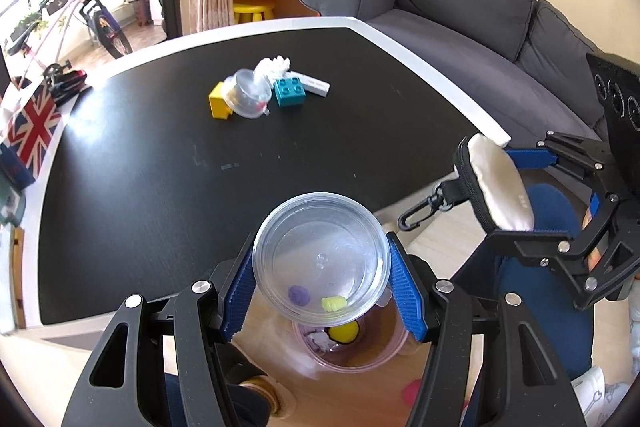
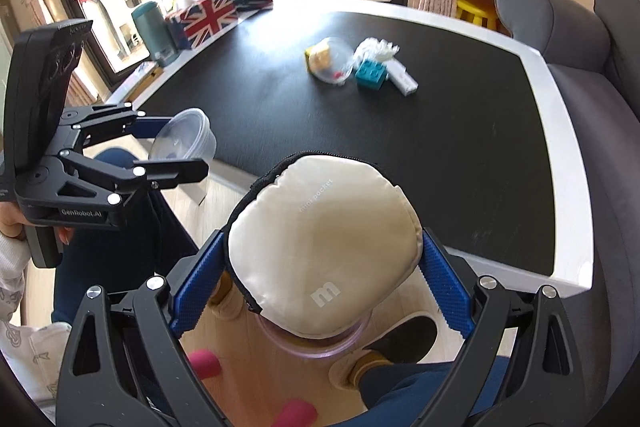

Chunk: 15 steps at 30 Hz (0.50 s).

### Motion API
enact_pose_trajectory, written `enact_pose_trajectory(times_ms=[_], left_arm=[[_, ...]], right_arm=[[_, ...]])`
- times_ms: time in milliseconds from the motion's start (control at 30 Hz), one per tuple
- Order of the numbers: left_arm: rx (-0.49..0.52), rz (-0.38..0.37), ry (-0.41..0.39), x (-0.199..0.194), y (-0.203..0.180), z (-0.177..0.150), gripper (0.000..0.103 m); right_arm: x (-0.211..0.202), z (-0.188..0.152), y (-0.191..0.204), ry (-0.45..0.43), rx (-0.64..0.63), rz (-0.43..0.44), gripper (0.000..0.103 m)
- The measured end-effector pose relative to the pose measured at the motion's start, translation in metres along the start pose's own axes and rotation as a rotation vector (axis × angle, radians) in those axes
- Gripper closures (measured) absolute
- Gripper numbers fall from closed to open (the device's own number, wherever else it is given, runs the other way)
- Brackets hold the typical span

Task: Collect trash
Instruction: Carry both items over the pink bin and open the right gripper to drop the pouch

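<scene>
My left gripper point(image 1: 322, 291) is shut on a clear plastic cup point(image 1: 322, 259) with small purple and yellow bits inside, held over a pinkish bin point(image 1: 348, 351) on the floor. My right gripper point(image 2: 322, 283) is shut on a cream zip pouch point(image 2: 324, 251) with a black clip, above the same bin point(image 2: 320, 347). Each gripper shows in the other's view: the left gripper point(image 2: 176, 147) with its cup point(image 2: 184, 141), the right gripper point(image 1: 516, 191) with its pouch point(image 1: 500, 187). On the black table point(image 1: 160, 167) lie another clear cup point(image 1: 248, 97), crumpled white tissue point(image 1: 274, 65), and a white wrapper point(image 1: 314, 83).
A yellow block point(image 1: 219, 103) and a teal block point(image 1: 289, 91) sit by the trash pile. A Union Jack tissue box point(image 2: 208, 15) and teal canister point(image 2: 154, 31) stand at the table's far side. A grey sofa point(image 1: 460, 7) borders the table. The person's legs point(image 1: 532, 291) and feet are below.
</scene>
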State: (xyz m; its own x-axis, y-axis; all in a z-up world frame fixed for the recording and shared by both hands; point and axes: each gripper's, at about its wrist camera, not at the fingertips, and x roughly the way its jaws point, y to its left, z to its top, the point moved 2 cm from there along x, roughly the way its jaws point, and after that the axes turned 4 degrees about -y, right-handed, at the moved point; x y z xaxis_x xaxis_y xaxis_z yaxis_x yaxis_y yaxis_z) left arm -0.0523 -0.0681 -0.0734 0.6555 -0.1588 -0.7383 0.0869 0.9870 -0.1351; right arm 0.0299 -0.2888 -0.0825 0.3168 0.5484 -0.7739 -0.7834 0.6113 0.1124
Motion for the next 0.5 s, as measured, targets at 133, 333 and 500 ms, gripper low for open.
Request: enact_pose_trajectory(times_ms=[133, 333, 500], left_arm=[[-0.011, -0.002, 0.006, 0.000, -0.002, -0.013, 0.044], [-0.021, 0.000, 0.009, 0.000, 0.000, -0.025, 0.044], [-0.020, 0.003, 0.014, 0.001, 0.000, -0.030, 0.044]], right_arm=[[0.009, -0.018, 0.006, 0.031, -0.006, 0.016, 0.011], [0.024, -0.036, 0.011, 0.059, 0.000, 0.036, 0.011], [0.029, -0.039, 0.010, 0.063, 0.013, 0.035, 0.009]])
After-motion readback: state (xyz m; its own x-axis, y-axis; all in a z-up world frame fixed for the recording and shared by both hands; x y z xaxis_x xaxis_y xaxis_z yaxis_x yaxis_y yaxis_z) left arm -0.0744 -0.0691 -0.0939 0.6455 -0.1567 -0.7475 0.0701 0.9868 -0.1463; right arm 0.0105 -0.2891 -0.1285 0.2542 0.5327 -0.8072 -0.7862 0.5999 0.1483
